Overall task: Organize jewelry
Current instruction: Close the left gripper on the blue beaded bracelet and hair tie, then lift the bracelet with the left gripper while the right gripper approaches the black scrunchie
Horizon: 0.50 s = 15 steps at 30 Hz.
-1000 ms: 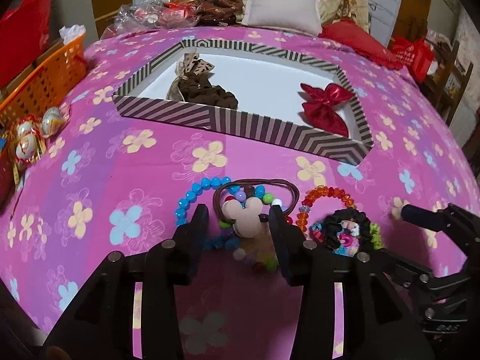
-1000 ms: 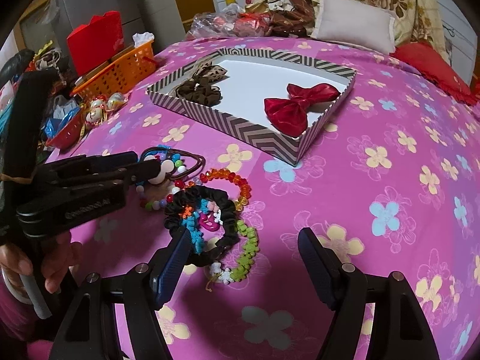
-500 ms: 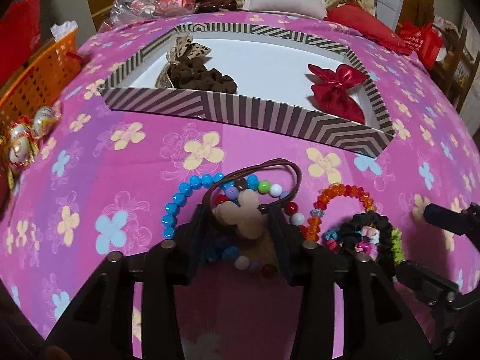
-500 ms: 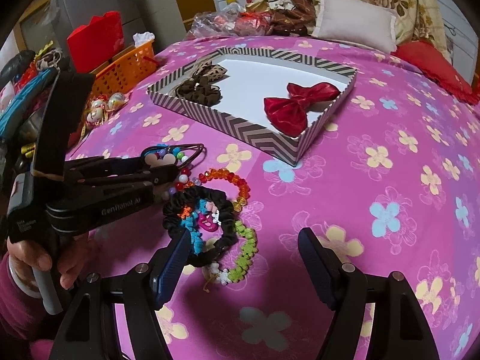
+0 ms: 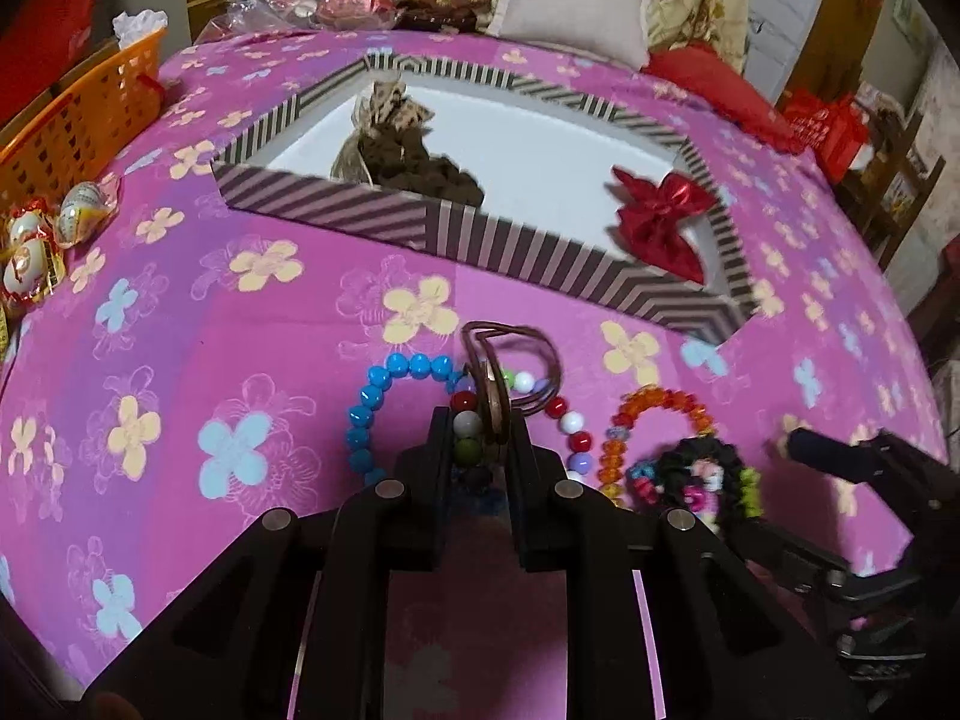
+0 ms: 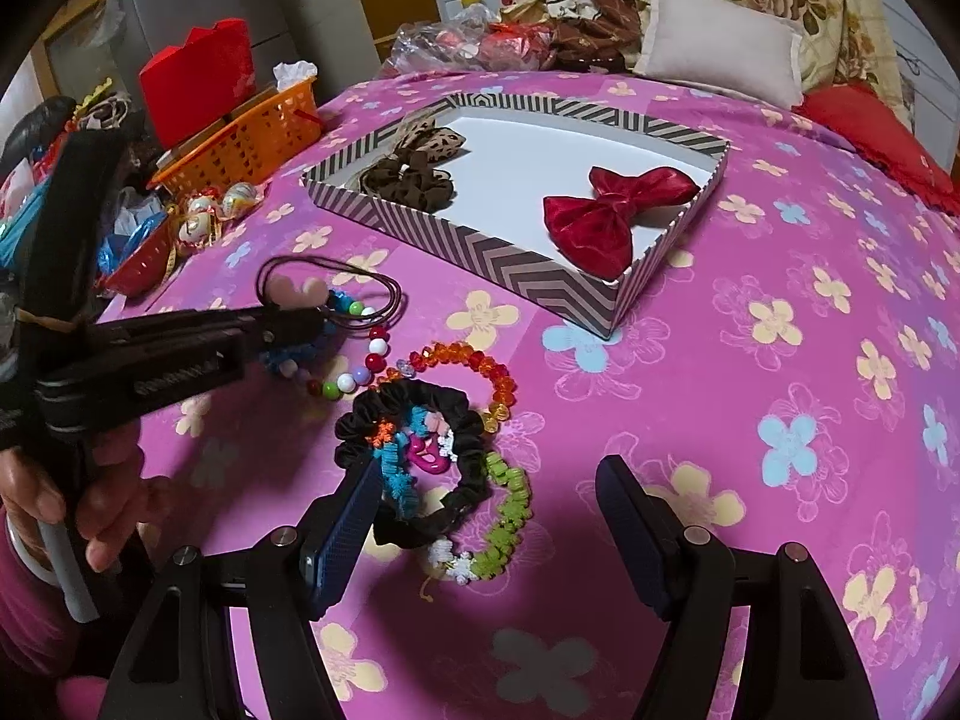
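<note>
My left gripper (image 5: 478,420) has its jaws closing, and its pads pinch the mouse-shaped charm of a brown hair tie (image 5: 528,348), which now stands on edge. Seen from the right wrist, the left gripper (image 6: 300,321) holds that hair tie (image 6: 336,267) just above the pink cloth. Under it lie a blue bead bracelet (image 5: 372,396) and a mixed-colour bead bracelet (image 6: 375,354). My right gripper (image 6: 489,474) is open over a black scrunchie (image 6: 420,414) and a green bracelet (image 6: 510,498). A striped box (image 6: 480,252) farther back holds a red bow (image 6: 612,210) and a brown scrunchie (image 6: 408,180).
An orange bead bracelet (image 6: 480,360) lies beside the black scrunchie. At the left edge of the bed stand an orange basket (image 6: 252,132), a red box (image 6: 198,78) and foil-wrapped eggs (image 5: 54,228). A white pillow (image 6: 720,54) sits behind the striped box. A hand (image 6: 90,510) grips the left tool.
The left jaws have narrowed onto the mouse charm, which turned from flat to edge-on, and the tie's loop has risen off the cloth. The right gripper has not moved.
</note>
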{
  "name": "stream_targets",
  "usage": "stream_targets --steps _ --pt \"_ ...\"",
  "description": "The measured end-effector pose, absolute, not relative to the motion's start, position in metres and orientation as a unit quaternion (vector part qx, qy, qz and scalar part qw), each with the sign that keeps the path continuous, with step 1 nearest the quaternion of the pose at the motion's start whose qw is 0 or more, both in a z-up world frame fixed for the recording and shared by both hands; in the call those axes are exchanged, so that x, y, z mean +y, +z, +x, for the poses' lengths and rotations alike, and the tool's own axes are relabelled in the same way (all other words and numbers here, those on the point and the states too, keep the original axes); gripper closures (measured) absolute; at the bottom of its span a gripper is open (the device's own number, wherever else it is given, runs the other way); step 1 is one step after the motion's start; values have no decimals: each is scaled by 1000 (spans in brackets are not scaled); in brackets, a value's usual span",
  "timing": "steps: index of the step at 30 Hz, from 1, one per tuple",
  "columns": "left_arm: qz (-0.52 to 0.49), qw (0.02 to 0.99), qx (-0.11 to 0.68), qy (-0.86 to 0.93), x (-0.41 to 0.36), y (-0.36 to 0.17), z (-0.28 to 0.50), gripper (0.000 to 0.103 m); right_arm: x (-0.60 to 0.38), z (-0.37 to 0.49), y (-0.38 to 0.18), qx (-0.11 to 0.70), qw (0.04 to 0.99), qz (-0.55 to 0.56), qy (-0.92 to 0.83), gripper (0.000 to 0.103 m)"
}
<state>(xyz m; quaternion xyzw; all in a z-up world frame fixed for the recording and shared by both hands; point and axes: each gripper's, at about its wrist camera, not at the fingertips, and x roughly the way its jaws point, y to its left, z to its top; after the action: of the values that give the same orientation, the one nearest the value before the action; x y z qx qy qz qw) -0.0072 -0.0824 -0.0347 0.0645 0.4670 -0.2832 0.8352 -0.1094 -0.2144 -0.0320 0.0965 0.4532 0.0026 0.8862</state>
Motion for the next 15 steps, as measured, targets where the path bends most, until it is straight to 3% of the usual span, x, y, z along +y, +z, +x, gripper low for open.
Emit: stream_targets --steps 15 --pt "2 821 482 -307 -57 -22 4 88 -198 -99 -33 438 894 87 32 32"
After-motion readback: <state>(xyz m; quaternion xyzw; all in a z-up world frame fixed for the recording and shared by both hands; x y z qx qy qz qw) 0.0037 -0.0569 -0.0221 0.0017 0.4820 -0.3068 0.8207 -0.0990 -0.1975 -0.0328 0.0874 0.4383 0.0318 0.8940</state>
